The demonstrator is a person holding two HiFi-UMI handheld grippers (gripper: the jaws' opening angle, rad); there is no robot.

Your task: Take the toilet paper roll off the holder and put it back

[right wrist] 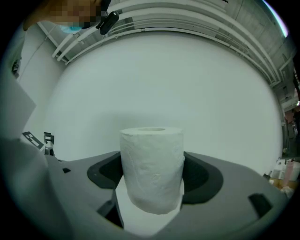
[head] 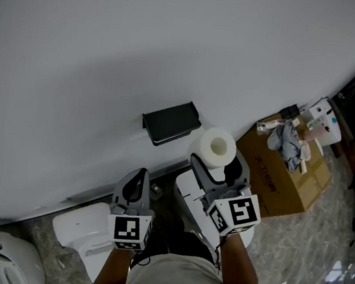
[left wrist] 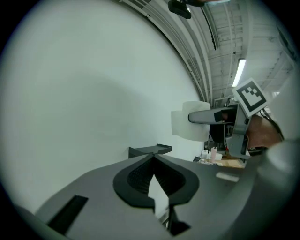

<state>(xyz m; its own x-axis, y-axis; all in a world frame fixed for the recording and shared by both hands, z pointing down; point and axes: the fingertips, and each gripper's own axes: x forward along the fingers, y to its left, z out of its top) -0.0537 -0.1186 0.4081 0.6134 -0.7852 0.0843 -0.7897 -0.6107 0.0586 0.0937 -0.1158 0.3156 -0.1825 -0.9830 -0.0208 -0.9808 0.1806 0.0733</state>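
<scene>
Right gripper view: hand-held gripper (right wrist: 152, 180) clamps toilet paper roll (right wrist: 151, 161).

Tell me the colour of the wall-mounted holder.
The holder is black; the head view shows it best, left of the toilet paper roll.

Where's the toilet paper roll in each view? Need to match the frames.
Head view: toilet paper roll just right of centre, upright between the right gripper's jaws, right of the black holder.
Left gripper view: right of centre, one jaw of the right gripper across it, up and right of the black holder.
Right gripper view: dead centre, clamped between the jaws.
Shared landmark: the white wall behind it in all three.
</scene>
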